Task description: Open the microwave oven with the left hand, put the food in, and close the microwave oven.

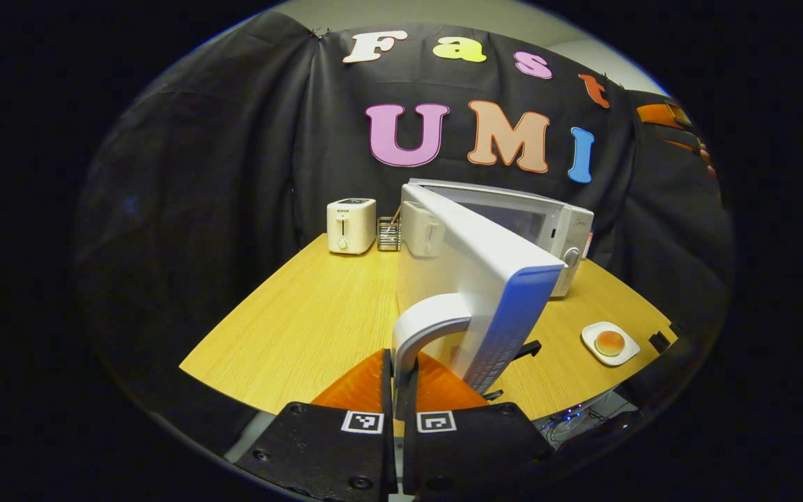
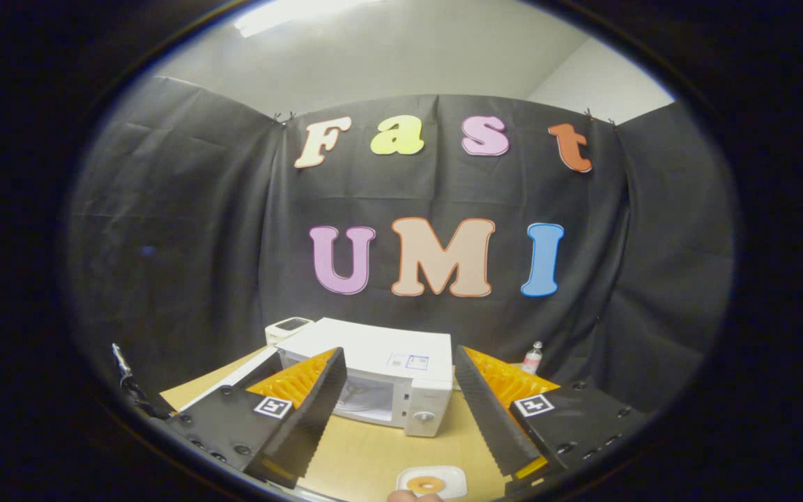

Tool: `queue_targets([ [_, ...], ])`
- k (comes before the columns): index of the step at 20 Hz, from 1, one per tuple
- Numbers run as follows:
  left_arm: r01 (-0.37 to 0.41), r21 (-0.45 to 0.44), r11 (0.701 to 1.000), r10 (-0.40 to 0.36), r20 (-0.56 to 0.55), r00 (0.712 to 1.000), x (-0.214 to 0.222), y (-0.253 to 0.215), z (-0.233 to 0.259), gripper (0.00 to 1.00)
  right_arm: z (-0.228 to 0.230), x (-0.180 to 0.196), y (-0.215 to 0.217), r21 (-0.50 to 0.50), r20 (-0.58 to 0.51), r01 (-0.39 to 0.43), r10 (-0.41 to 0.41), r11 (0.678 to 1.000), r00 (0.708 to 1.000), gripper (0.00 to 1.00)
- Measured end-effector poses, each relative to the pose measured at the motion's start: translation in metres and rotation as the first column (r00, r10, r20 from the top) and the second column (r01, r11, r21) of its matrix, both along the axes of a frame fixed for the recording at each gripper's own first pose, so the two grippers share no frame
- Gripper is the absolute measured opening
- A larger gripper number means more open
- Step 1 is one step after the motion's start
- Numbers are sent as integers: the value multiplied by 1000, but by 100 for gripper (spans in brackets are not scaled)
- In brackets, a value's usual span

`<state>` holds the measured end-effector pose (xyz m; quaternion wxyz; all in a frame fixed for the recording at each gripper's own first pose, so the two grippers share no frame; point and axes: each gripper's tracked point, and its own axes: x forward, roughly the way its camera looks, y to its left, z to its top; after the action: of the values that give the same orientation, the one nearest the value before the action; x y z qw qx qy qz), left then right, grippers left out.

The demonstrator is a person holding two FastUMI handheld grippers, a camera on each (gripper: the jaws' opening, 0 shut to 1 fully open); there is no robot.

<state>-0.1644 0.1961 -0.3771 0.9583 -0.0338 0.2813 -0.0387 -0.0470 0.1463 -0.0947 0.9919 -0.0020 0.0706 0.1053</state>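
The white microwave point(image 1: 569, 233) stands on the wooden table point(image 1: 318, 314) with its door point(image 1: 485, 279) swung wide toward me. My left gripper point(image 1: 399, 362) is shut on the door's curved white handle point(image 1: 426, 321), which runs down between the two fingers. To the right, near the table's front edge, a small white plate point(image 1: 593, 335) carries a round bun point(image 1: 609, 343). In the right gripper view the right gripper point(image 2: 399, 352) is open and empty, raised above the table in front of the microwave point(image 2: 380, 376). The plate point(image 2: 452, 480) with the food point(image 2: 424, 483) lies just below it.
A white toaster point(image 1: 351, 224) and a small wire rack point(image 1: 389, 233) stand at the table's back left, beside the microwave. A small bottle point(image 2: 532, 357) is behind the microwave on the right. Black cloth walls close in the table on three sides.
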Motion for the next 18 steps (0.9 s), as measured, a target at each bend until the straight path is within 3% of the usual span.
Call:
queue_targets([
  [2,-1,-2,1000,1,12,1000,-3,1,2,6,0,-3,-3,2,1,2,-2,1000,1000,99],
  [4,-25,5,1000,24,66,998,-5,12,14,23,-1,-4,-7,-1,8,6,-6,1000,1000,97],
  [5,-40,4,999,40,87,995,-6,17,19,46,-2,-5,-9,-7,14,6,-6,1000,1000,97],
  [6,-60,9,998,59,88,994,-8,22,22,55,-6,-6,-10,-20,13,6,-6,1000,1000,97],
  [7,-74,11,997,73,91,993,-11,27,26,75,-12,-8,-14,-32,9,3,-3,999,1000,96],
  [9,-87,18,996,84,121,989,-16,30,45,99,-25,-10,-20,-54,0,2,-2,999,1000,97],
  [13,-93,85,992,70,244,967,-22,35,108,99,-46,-15,-33,-53,-6,0,-1,999,1000,99],
  [18,-124,71,990,87,393,916,-14,32,190,99,-94,-12,-46,28,-63,11,-9,1000,998,97],
])
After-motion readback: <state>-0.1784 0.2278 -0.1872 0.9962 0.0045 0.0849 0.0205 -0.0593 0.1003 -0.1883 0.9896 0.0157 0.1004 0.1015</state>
